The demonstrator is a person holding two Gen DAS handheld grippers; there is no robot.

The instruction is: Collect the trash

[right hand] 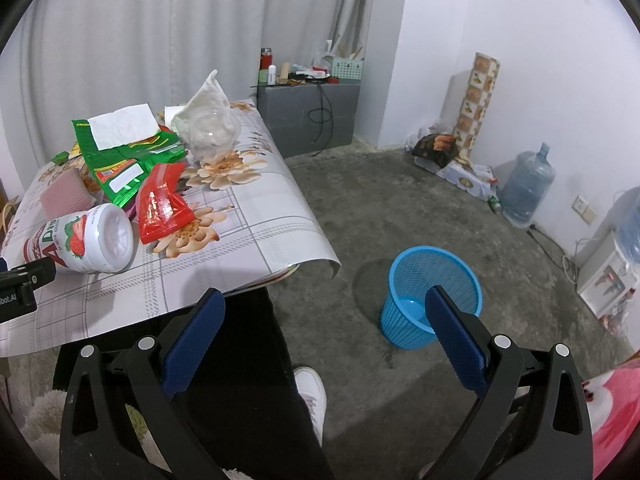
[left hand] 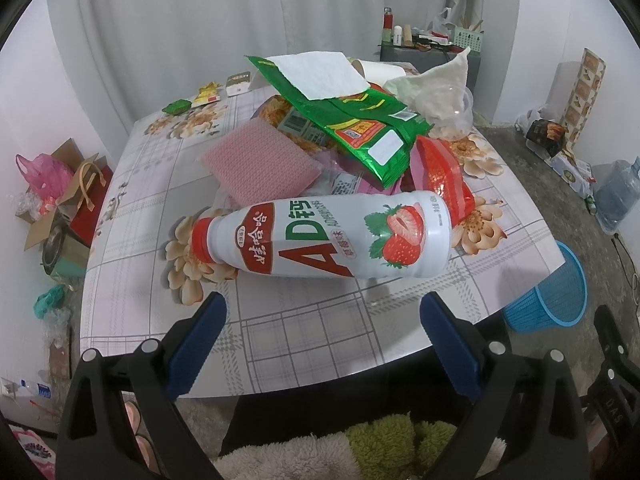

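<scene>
Fingers, left gripper [left hand: 322, 322]: spread wide apart, nothing held between them.
Fingers, right gripper [right hand: 325, 320]: spread wide apart, nothing held; the blue basket [right hand: 432, 295] on the floor is seen just ahead of the right-hand finger.
Bottle [left hand: 320, 236]: white plastic, red cap, strawberry print and red "AD" lettering; laid on its side on the table [left hand: 304, 344], directly ahead of the left fingers, cap to their left.
Trash pile: green wrapper [left hand: 352, 120], pink sponge [left hand: 260, 172] and red pouch [left hand: 444, 172] are heaped beyond the bottle.
</scene>
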